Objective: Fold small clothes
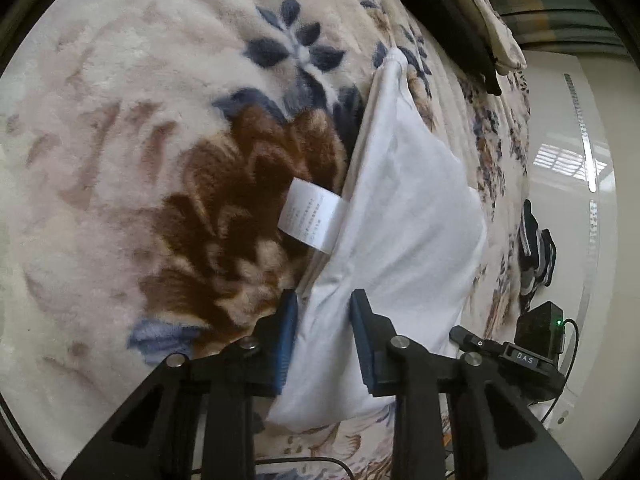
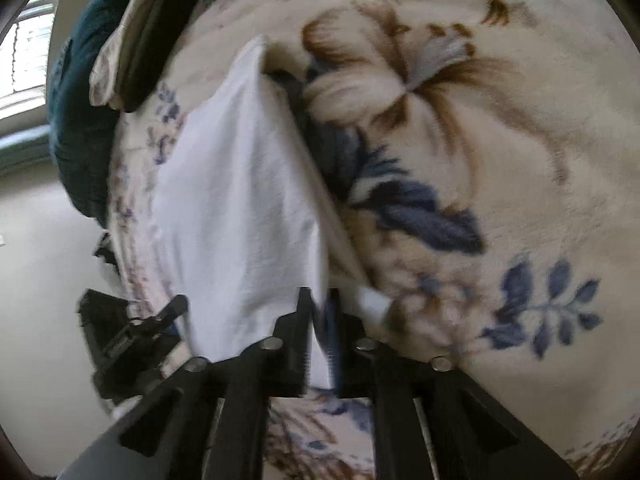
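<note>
A small white garment (image 1: 404,216) lies on a floral fleece blanket (image 1: 140,140), with its white care label (image 1: 310,216) sticking out at the left edge. My left gripper (image 1: 324,304) has its blue-padded jaws around the garment's near end, with cloth bunched between them. In the right wrist view the same white garment (image 2: 240,208) is blurred and lifted off the blanket (image 2: 500,140). My right gripper (image 2: 320,300) is shut on its near edge, the jaws almost together.
The other gripper's black body shows at the bed edge in both views (image 1: 532,344) (image 2: 120,332). A dark teal cloth (image 2: 84,112) and dark cushion (image 2: 148,44) lie at the bed's far side. Pale floor (image 2: 36,280) lies beyond the bed edge.
</note>
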Action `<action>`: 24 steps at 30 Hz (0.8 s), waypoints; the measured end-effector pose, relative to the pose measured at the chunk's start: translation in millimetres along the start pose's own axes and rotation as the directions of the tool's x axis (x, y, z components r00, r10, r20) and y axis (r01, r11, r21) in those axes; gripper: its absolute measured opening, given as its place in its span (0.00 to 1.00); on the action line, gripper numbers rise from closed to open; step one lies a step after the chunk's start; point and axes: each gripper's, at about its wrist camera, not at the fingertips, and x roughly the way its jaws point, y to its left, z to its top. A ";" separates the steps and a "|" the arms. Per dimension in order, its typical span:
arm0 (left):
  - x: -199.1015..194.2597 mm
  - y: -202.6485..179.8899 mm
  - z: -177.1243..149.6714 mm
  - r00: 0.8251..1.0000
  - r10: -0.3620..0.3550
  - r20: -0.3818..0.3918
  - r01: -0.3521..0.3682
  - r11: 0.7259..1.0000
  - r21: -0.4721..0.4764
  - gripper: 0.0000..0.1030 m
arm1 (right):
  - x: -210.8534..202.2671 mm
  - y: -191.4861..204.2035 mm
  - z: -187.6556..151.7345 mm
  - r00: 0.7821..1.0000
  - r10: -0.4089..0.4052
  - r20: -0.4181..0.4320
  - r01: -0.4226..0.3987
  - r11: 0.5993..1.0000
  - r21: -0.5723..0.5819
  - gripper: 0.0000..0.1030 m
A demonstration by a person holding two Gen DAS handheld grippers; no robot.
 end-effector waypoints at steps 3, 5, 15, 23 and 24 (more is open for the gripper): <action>-8.2 -4.7 8.0 0.999 -0.045 0.006 0.044 0.998 0.040 0.33 | -9.4 -3.5 6.5 1.000 0.006 0.002 -0.006 1.000 -0.009 0.08; -0.6 -3.7 17.7 0.993 -0.114 -0.010 0.114 0.993 0.034 0.61 | -12.5 -6.9 16.0 0.999 0.045 -0.025 -0.045 0.999 -0.009 0.52; 47.8 -28.9 44.1 0.984 -0.176 -0.033 0.179 0.977 0.120 0.56 | 39.1 -2.2 63.6 0.965 0.229 -0.131 -0.240 0.968 -0.075 0.71; 23.6 -46.1 39.1 0.984 -0.176 -0.005 0.176 0.976 0.129 0.15 | 33.7 21.4 57.5 0.969 0.225 -0.106 -0.237 0.964 -0.122 0.12; 15.8 -52.5 41.1 0.983 -0.184 -0.003 0.182 0.974 0.137 0.15 | 27.6 26.2 56.8 0.970 0.223 -0.095 -0.235 0.964 -0.128 0.12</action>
